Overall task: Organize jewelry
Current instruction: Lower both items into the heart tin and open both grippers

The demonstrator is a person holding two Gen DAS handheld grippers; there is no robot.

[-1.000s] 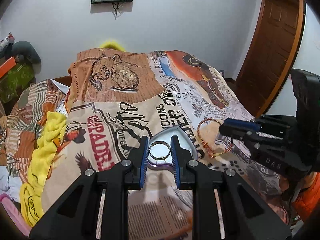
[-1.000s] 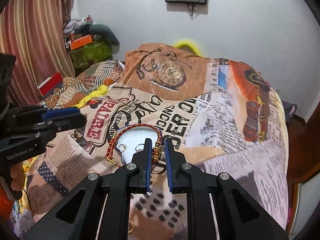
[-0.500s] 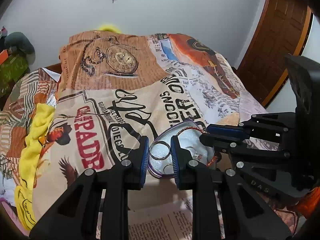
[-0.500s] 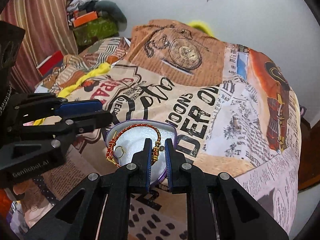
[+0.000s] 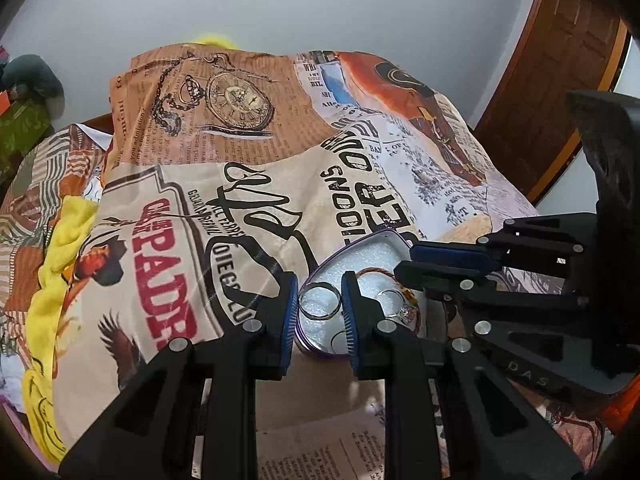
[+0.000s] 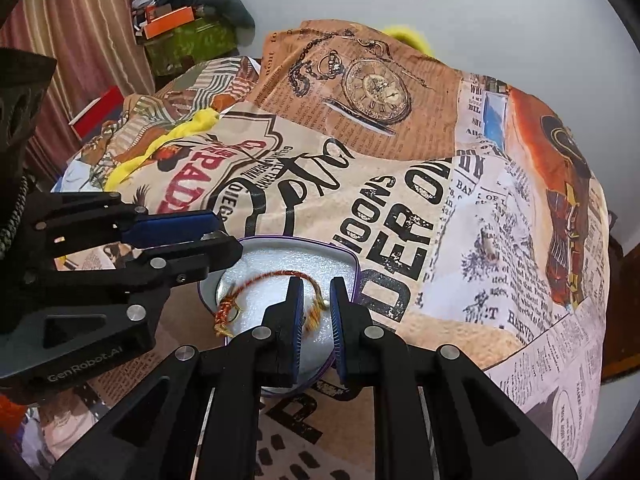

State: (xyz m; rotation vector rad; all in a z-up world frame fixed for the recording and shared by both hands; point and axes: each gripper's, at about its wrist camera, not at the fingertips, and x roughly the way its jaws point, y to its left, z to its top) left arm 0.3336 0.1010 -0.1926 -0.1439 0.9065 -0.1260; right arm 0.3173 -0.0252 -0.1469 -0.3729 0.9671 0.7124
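**Two claws over the heart tin**

A heart-shaped tin (image 5: 394,240) with a purple rim lies open on a bed covered by a newspaper-print sheet (image 5: 280,152). The tin's floor is lined with white foam (image 6: 276,264).

The left claw (image 5: 320,300) pinches a thin metal ring (image 5: 320,302) between its blue pads, holding it above the near end of the tin. More small silver rings (image 5: 390,298) lie on the foam to the right of it.

The right claw (image 6: 315,308) is nearly pressed together on a red-and-gold braided bracelet (image 6: 256,284), gripping it by the beaded end near the clasp. The rest of the bracelet arcs away to the left over the foam, its far end blurred; I cannot tell whether that end touches the lining.

In the left view the right claw reaches in from the right, over the tin's far lobe. In the right view the left claw crosses from the left, covering the tin's left edge
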